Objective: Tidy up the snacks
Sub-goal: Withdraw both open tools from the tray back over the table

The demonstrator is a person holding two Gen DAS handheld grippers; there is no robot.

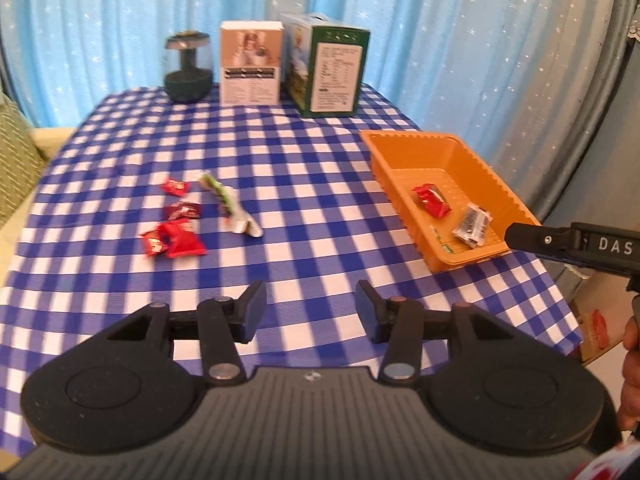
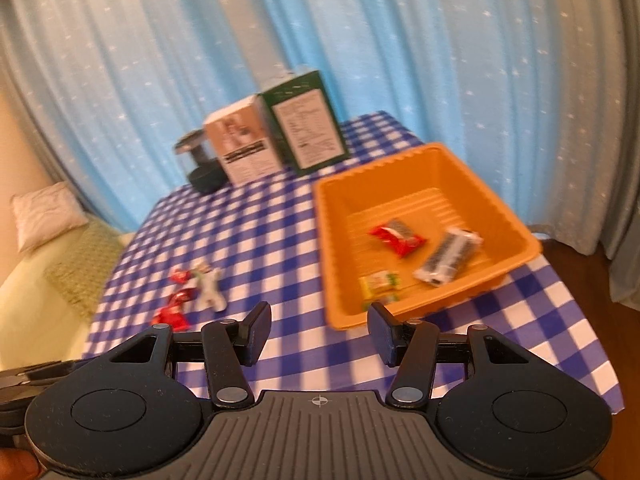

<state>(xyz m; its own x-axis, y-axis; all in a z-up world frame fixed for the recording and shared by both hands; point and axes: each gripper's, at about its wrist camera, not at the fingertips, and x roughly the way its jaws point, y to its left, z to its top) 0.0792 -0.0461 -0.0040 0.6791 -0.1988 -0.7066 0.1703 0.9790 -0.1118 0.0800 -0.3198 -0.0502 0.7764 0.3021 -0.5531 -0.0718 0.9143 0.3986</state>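
Four loose snacks are still lying on the checked tablecloth [image 1: 320, 184] left of centre: a small red candy [image 1: 174, 186], a dark red one [image 1: 183, 211], a larger red packet [image 1: 176, 242], and a white-and-green bar [image 1: 230, 206]. That bar is lying flat, its long axis running from far-left to near-right, green end pointing away. Further right, the orange tray [image 1: 472, 156] is holding three snacks already, so the sorting looks partly done. The left gripper [image 1: 310, 312] is hovering over the near cloth, jaws partly apart and empty. The right gripper [image 2: 319, 330] is hanging before the tray's near wall, likewise parted and empty. Next, I judge, one gripper needs to reach toward the left cluster and close across a wrapper's short side.
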